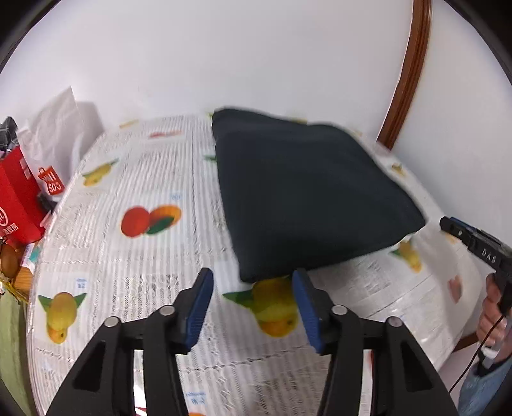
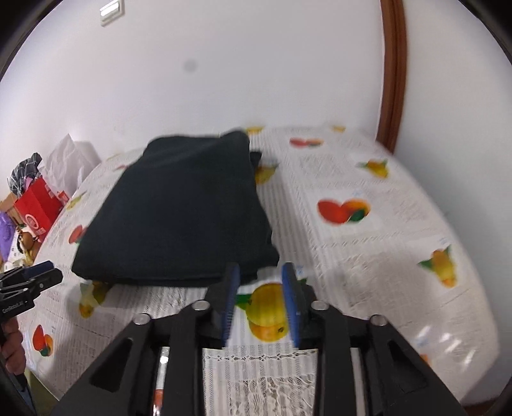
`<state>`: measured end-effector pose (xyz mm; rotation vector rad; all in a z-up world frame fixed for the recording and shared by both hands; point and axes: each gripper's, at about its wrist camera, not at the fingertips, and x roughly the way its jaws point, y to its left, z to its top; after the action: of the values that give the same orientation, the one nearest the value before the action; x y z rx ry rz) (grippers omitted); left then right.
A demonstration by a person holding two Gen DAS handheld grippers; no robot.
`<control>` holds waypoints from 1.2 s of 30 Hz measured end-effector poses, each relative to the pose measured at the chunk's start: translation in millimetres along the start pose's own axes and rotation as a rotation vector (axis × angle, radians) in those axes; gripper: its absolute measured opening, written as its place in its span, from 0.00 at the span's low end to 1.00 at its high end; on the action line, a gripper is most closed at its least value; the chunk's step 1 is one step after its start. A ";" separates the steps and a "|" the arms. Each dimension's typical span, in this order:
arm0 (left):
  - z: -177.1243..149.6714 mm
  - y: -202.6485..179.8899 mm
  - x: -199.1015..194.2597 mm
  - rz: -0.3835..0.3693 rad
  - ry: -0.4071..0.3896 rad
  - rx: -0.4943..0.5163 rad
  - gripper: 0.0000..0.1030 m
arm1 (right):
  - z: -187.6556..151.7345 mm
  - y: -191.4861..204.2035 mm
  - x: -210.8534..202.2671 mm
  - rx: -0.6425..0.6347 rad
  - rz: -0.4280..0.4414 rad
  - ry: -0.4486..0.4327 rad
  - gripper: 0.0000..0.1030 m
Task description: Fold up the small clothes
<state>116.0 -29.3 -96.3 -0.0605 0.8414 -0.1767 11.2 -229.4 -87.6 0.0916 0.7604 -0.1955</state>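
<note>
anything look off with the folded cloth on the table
Mostly tidy: the dark cloth lies folded flat on the table. One small flaw: a lower layer sticks out at its far right corner, so the edges don't line up.

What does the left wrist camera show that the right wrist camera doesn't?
Only the left wrist view shows the open left gripper close up, nothing between its pads, and the person's hand holding the right gripper. Only the right wrist view shows a wall plate and purple packaging. Both show the folded dark garment, fruit-print tablecloth and red bag.
</note>
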 end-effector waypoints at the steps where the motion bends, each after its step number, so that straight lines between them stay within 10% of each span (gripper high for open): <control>1: 1.9 -3.8 -9.3 -0.007 -0.018 0.001 0.55 | 3.6 4.0 -11.7 -0.007 -0.015 -0.016 0.45; 20: -18.1 -54.8 -145.0 0.068 -0.214 0.052 0.97 | -21.3 28.6 -170.1 0.041 -0.107 -0.153 0.97; 36: -30.7 -59.2 -159.7 0.091 -0.229 0.053 0.98 | -32.8 35.6 -198.6 0.029 -0.135 -0.185 1.00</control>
<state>-18.9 -58.3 8.1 0.0069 0.6093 -0.1043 -144.1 -161.2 26.6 0.0485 0.5799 -0.3383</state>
